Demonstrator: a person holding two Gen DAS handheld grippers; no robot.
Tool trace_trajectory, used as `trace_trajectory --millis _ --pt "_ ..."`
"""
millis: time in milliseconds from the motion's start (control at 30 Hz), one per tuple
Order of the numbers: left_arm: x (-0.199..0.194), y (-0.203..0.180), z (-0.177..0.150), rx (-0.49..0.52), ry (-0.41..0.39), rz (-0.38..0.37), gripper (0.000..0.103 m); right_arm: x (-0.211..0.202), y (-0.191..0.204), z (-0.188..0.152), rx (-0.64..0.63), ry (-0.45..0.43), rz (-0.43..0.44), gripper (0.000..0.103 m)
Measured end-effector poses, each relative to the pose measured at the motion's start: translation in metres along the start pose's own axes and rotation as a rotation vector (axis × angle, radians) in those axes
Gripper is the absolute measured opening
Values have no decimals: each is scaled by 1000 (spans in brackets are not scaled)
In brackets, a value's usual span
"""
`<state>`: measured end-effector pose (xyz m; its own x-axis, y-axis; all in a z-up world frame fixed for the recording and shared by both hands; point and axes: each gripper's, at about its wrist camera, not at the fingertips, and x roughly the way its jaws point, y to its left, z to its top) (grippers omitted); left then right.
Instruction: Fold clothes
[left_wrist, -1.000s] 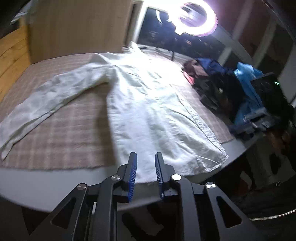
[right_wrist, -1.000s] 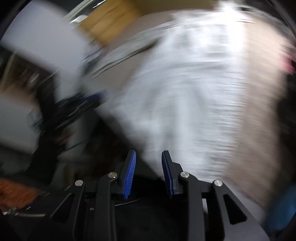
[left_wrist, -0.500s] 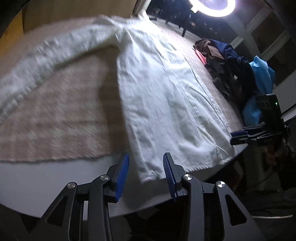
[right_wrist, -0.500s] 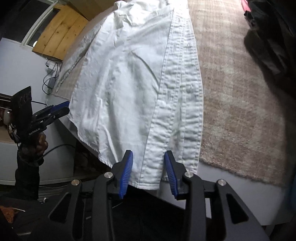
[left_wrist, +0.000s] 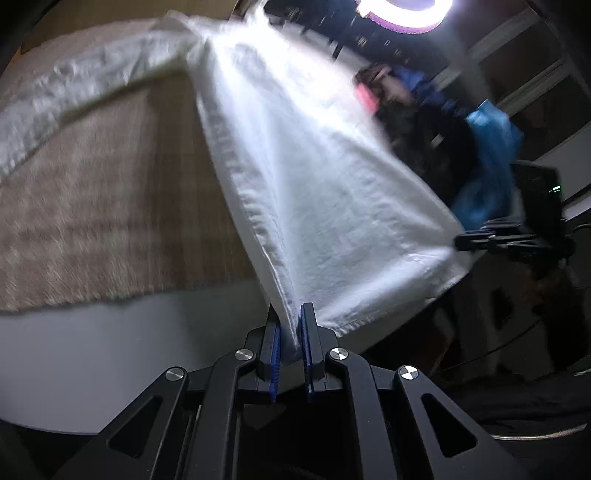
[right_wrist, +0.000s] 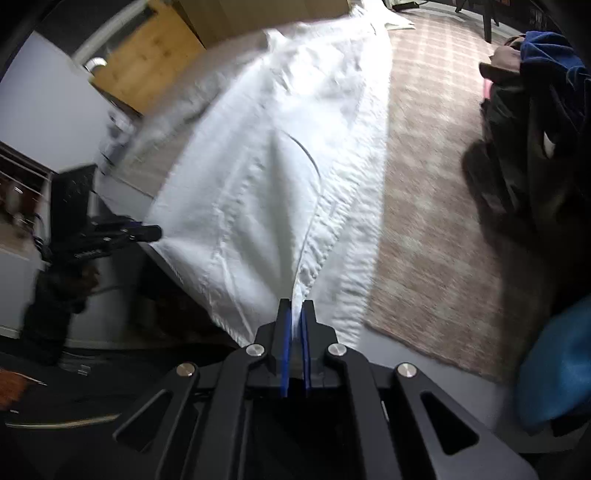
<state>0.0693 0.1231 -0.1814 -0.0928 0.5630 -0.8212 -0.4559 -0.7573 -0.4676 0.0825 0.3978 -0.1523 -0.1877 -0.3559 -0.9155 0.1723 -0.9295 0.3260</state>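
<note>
Left wrist view: the left gripper (left_wrist: 290, 334) is closing its fingers on the shirt (left_wrist: 314, 177) hem at 6 o'clock; the right gripper (right_wrist: 294, 326) is pinched tight on the other hem corner. Lifting both corners level and carrying them toward the collar at 12 should keep the fold square. The shirt lies on a plaid mat (left_wrist: 92, 206) over a grey worktop (left_wrist: 129, 350); a clothes pile (right_wrist: 532, 122) sits at 2, under a ring light (left_wrist: 402, 14).

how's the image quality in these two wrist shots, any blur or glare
Left wrist view: ring light blows out the top edge and bleaches the white shirt; plaid mat is motion-smeared. Right wrist view: shirt's far end and left background are blurred, hem near the right gripper sharper; fisheye bends both frames.
</note>
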Motion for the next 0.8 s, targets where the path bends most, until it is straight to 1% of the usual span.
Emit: trace_trajectory --millis 67,100,167,200,233,300,367,400,433,500,567,700,733,800 --pt "6 1 -1 7 15 22 10 21 4 -2 -27 60 -45 5" --pt "8 1 -2 10 23 34 13 30 5 -3 -38 86 -64 8" --pt "-1 -2 -2 39 42 79 13 29 5 -3 -30 104 -65 11" --pt "-10 -4 -3 55 39 98 13 25 4 -2 -21 110 -61 14" --pt "-20 -5 -4 70 35 116 13 19 3 0 -13 103 -63 15" --pt "-44 -8 -5 93 -3 146 14 -7 -4 9 5 26 -94 20" --pt "-59 -13 2 127 -41 142 14 -25 -12 24 36 -62 -76 24" --pt "-58 -17 7 145 -48 134 14 -28 -15 33 49 -96 -65 27" --pt "-52 -24 16 165 -51 118 14 -19 -15 46 51 -110 -71 29" --pt "-31 -41 32 208 -36 81 14 -1 -15 72 55 -137 -82 36" --pt "-4 -61 48 257 -14 42 14 23 -22 101 71 -141 -103 36" --pt "48 -108 59 360 53 -83 14 67 -35 148 78 -107 -162 36" --pt "57 -117 60 367 67 -103 14 73 -37 156 77 -100 -171 37" --pt "71 -134 56 394 101 -139 14 73 -40 169 86 -111 -181 37"
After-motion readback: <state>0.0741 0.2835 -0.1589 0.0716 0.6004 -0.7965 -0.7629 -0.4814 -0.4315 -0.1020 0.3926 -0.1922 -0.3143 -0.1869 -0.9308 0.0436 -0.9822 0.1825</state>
